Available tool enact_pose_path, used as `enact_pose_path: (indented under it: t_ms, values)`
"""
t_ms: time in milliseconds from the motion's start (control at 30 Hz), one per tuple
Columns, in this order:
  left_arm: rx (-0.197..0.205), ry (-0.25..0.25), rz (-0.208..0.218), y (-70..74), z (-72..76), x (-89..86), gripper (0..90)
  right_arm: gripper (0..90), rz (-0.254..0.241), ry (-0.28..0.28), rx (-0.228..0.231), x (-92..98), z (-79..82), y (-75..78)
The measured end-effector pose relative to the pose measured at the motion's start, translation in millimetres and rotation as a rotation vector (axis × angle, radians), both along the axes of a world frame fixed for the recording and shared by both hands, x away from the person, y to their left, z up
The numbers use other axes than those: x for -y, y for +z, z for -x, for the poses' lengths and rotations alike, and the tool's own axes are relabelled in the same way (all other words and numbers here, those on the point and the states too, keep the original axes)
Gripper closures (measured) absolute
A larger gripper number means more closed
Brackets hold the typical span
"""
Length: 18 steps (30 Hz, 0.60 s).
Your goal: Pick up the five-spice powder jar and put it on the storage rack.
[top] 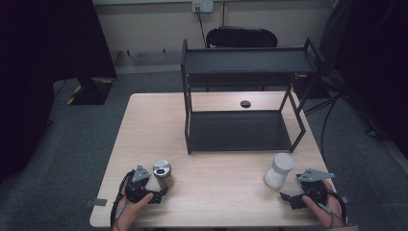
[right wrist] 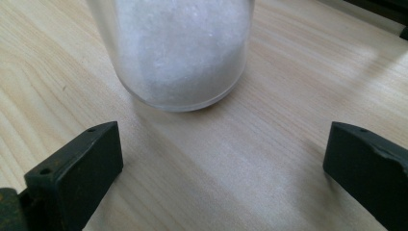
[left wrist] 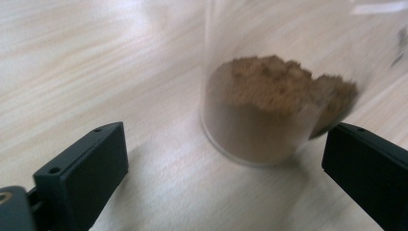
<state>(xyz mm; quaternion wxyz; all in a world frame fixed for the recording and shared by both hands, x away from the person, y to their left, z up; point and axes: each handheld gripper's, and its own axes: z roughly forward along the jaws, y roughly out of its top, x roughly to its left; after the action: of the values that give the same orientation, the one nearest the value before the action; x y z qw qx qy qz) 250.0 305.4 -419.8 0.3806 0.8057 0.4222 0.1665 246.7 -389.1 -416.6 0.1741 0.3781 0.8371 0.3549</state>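
A clear jar of brown powder [top: 163, 175] [left wrist: 269, 110] with a silver lid stands upright near the table's front left. My left gripper [top: 155, 191] [left wrist: 221, 178] sits just in front of it, jaws open wide, the jar a little beyond the tips and off to the right jaw's side. A jar of white grains [top: 279, 170] [right wrist: 178, 53] stands at the front right. My right gripper [top: 291, 196] [right wrist: 223, 173] rests just short of it, jaws open, nothing between them.
A black two-tier metal rack [top: 243, 98] stands at the back middle of the wooden table [top: 154, 125]. A small black disc [top: 245, 103] lies on the table behind its lower shelf. A chair sits beyond the table.
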Motion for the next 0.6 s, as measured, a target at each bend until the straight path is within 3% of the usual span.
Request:
enact_pose_path:
  t_ms: [433, 600]
  values:
    - [0.0, 0.005, 0.07, 2.3, -5.7, 7.9, 1.4, 0.0, 0.0, 0.0, 0.0, -0.1, 0.0, 0.0]
    - [0.024, 0.003, 0.08, 2.6, -7.6, 10.8, 5.2, 0.0, 0.0, 0.0, 0.0, 0.0, 0.0, 0.0]
